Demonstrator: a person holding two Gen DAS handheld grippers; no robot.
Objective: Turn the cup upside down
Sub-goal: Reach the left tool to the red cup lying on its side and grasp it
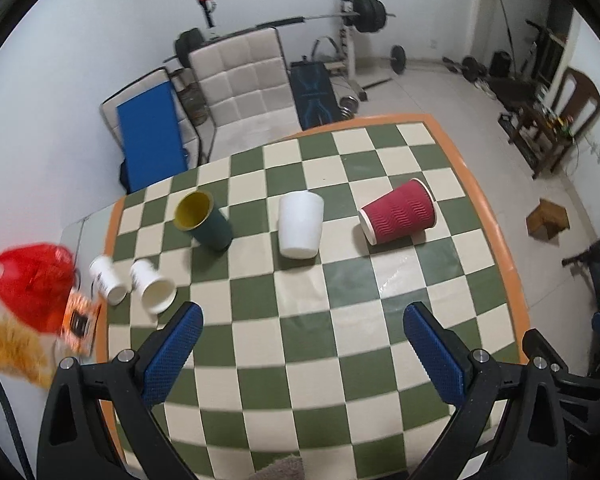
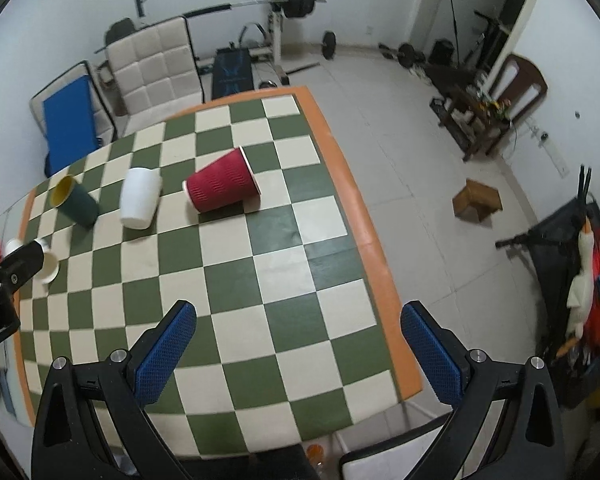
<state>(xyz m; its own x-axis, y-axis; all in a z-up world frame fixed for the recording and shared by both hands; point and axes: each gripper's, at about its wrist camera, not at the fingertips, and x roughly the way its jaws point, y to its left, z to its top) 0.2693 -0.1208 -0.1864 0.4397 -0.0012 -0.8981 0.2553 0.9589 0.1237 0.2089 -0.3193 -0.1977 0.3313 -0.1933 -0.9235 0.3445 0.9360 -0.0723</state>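
Three cups stand in a row on the checkered table (image 1: 340, 340). A dark green cup (image 1: 206, 222) with a yellow inside stands upright at the left, mouth up. A white cup (image 1: 300, 226) stands in the middle. A red ribbed paper cup (image 1: 398, 212) stands at the right, wide rim down. They also show in the right wrist view: the green cup (image 2: 76, 200), the white cup (image 2: 139, 198), the red cup (image 2: 222, 186). My left gripper (image 1: 302, 320) is open and empty, well short of the cups. My right gripper (image 2: 298, 318) is open and empty over the table's near right part.
Two small white paper cups (image 1: 132, 282) lie at the table's left edge beside a red bag (image 1: 32, 284) and an orange packet (image 1: 80, 322). The table's orange border (image 2: 360, 216) runs along the right. Gym gear, a sofa and a brown box (image 2: 476, 200) are on the floor beyond.
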